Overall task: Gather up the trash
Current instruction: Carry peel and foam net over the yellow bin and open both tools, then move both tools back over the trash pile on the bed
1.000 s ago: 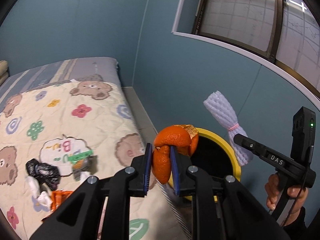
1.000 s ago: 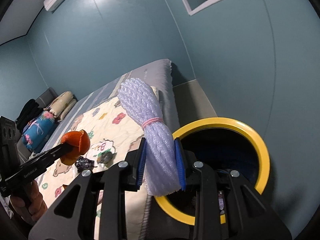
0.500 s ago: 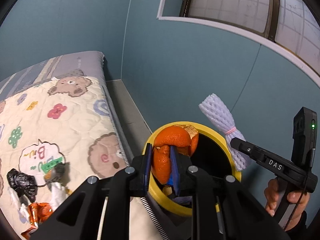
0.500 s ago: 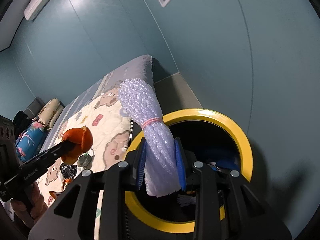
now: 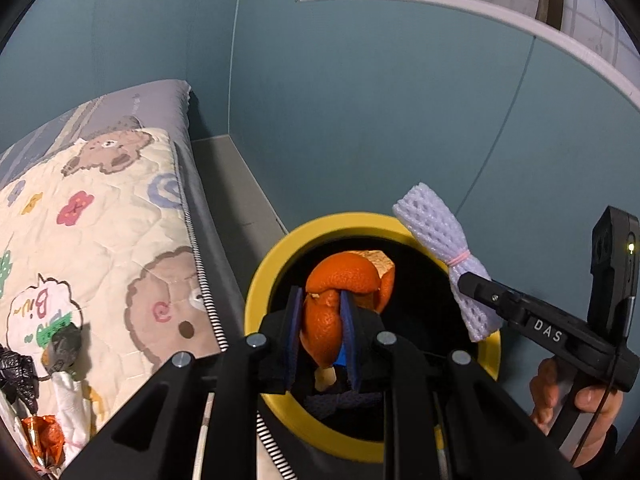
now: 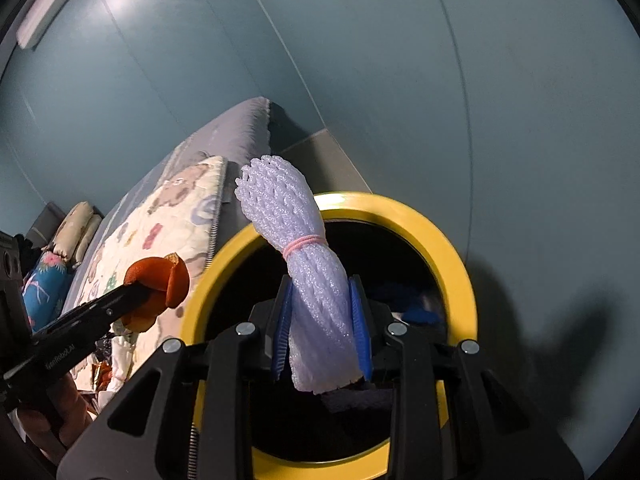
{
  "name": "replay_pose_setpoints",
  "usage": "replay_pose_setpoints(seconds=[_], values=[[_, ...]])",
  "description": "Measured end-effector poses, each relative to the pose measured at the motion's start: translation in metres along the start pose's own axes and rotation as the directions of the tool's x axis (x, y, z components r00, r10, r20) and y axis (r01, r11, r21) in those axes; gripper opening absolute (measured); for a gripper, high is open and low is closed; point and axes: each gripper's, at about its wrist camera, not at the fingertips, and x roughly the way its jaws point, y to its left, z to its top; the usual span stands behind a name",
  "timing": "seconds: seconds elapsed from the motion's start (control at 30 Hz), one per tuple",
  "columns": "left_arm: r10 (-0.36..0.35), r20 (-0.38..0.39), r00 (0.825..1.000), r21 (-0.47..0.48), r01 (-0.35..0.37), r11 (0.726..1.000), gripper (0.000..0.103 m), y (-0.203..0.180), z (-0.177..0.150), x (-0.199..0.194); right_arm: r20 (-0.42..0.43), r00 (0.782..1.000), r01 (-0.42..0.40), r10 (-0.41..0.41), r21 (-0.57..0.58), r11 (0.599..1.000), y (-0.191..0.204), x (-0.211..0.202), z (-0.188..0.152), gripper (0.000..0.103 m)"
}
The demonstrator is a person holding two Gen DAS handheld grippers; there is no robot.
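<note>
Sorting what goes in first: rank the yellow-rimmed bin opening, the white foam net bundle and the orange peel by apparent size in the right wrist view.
1. Yellow-rimmed bin opening, clearly largest.
2. White foam net bundle, held in the right gripper; it sits nearest the lens, so it may look oversized.
3. Orange peel, held in the left gripper, smallest.

Orange peel (image 5: pixel 340 292): dimpled, slightly glossy rind with a pale matt inner face. Foam net (image 6: pixel 308 264): white, open-mesh, soft plastic foam, bound by a pink elastic band (image 6: pixel 306 242). Bin rim (image 6: pixel 452 256): smooth yellow plastic, low sheen. Left gripper (image 5: pixel 320 334) and right gripper (image 6: pixel 320 328): matt black plastic with bright metal screw heads and ribbed blue pads (image 6: pixel 358 332). Quilt (image 5: pixel 100 240): stitched printed cloth.
</note>
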Motion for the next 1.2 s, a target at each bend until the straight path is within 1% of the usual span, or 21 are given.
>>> replay_pose_setpoints(seconds=[0.1, 0.17, 0.2, 0.27, 0.33, 0.37, 0.43, 0.47, 0.53, 0.63, 0.67, 0.8, 0.87, 0.97, 1.17, 1.2], values=[[-0.008, -0.019, 1.0, -0.003, 0.008, 1.0, 0.018, -0.004, -0.001, 0.011, -0.005, 1.0, 0.012, -0.011, 0.01, 1.0, -0.005, 0.005, 0.0, 0.028], [-0.016, -0.022, 1.0, -0.011, 0.016, 1.0, 0.024, -0.004, -0.003, 0.014, -0.002, 1.0, 0.02, -0.02, 0.01, 1.0, -0.006, 0.005, 0.0, 0.031], [-0.021, -0.022, 1.0, -0.016, 0.02, 1.0, 0.029, -0.004, -0.003, 0.015, -0.001, 1.0, 0.026, -0.026, 0.008, 1.0, -0.006, 0.005, 0.0, 0.032], [-0.023, -0.015, 1.0, -0.024, 0.023, 0.999, 0.045, -0.003, -0.002, 0.015, 0.005, 0.999, 0.036, -0.037, 0.01, 0.999, -0.006, 0.005, 0.002, 0.033], [-0.022, -0.002, 1.0, -0.027, 0.022, 0.999, 0.051, -0.004, -0.001, 0.012, 0.003, 0.999, 0.051, -0.051, 0.018, 0.999, -0.007, 0.007, 0.004, 0.033], [-0.021, 0.004, 1.0, -0.023, 0.021, 0.999, 0.057, -0.005, -0.001, 0.011, 0.004, 0.998, 0.056, -0.056, 0.024, 0.998, -0.008, 0.007, 0.004, 0.033], [-0.007, 0.018, 1.0, -0.012, 0.008, 1.0, 0.065, -0.007, -0.002, 0.007, 0.001, 0.998, 0.061, -0.061, 0.027, 0.998, -0.007, 0.006, 0.004, 0.036], [0.0, 0.023, 1.0, -0.005, 0.0, 1.0, 0.066, -0.007, -0.002, 0.005, 0.001, 0.998, 0.063, -0.063, 0.031, 0.998, -0.006, 0.007, 0.004, 0.04], [0.018, 0.029, 0.999, 0.002, -0.018, 1.0, 0.073, -0.005, -0.003, 0.002, -0.001, 0.998, 0.069, -0.069, 0.033, 0.997, -0.004, 0.006, 0.004, 0.044], [0.031, 0.037, 0.999, -0.007, -0.031, 0.999, 0.077, 0.002, -0.005, -0.004, -0.012, 0.998, 0.067, -0.067, 0.041, 0.997, -0.004, 0.008, 0.002, 0.05], [0.035, 0.038, 0.999, -0.015, -0.035, 0.999, 0.077, 0.006, -0.005, -0.006, -0.012, 0.998, 0.066, -0.065, 0.043, 0.997, -0.004, 0.007, 0.002, 0.054], [0.047, 0.054, 0.997, -0.05, -0.044, 0.998, 0.08, 0.023, -0.007, -0.02, -0.003, 0.998, 0.06, -0.06, 0.039, 0.997, 0.002, 0.003, -0.001, 0.064], [0.065, 0.066, 0.996, -0.062, -0.061, 0.996, 0.082, 0.032, -0.008, -0.028, 0.0, 0.999, 0.053, -0.053, 0.033, 0.998, 0.008, 0.0, -0.002, 0.064], [0.069, 0.078, 0.995, -0.095, -0.061, 0.994, 0.083, 0.047, -0.011, -0.042, 0.01, 1.0, 0.025, -0.026, 0.016, 1.0, 0.017, -0.01, -0.003, 0.066], [0.114, 0.109, 0.987, -0.13, -0.099, 0.986, 0.086, 0.071, -0.021, -0.074, 0.043, 0.998, -0.05, 0.053, -0.068, 0.996, 0.062, -0.034, -0.005, 0.068], [0.136, 0.113, 0.984, -0.134, -0.12, 0.984, 0.086, 0.079, -0.024, -0.082, 0.042, 0.997, -0.066, 0.069, -0.085, 0.994, 0.071, -0.036, -0.006, 0.068]])
